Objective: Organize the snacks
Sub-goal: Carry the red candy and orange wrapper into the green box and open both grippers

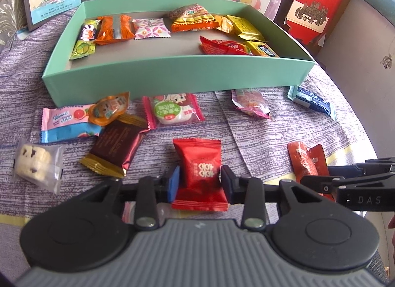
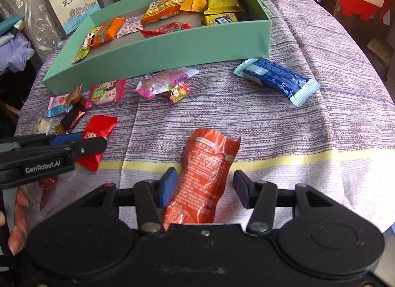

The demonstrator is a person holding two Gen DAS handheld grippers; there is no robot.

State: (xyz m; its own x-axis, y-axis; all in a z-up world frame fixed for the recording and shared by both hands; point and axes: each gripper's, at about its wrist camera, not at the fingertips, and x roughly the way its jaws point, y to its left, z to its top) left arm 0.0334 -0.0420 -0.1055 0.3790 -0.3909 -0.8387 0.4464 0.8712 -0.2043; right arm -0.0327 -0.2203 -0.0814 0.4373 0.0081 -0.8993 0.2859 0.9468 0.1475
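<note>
On the purple cloth (image 2: 284, 124) in front of you, your left gripper (image 1: 200, 180) has both pads pressed against the sides of a red candy (image 1: 197, 163), so it is clamped on it; the candy lies on the cloth between the fingers. Your right gripper (image 2: 205, 188) straddles an orange sachet (image 2: 205, 171): the left pad touches its edge, the right pad stands clear, so the jaws are not gripping. Beyond both, the green box (image 1: 172, 74) sits on the cloth with about ten snacks inside, along its far wall and right end. Between box and grippers lie loose snacks: a pink-and-blue packet (image 1: 66, 124), a brown bar (image 1: 113, 151), a clear-wrapped nougat (image 1: 37, 163), a pink-edged sweet (image 1: 172, 111), a crumpled pink wrapper (image 2: 163, 82) and a blue bar (image 2: 279, 79), the last well to the right. Your fingers (image 2: 17, 225) show at the left edge of the right view.
</note>
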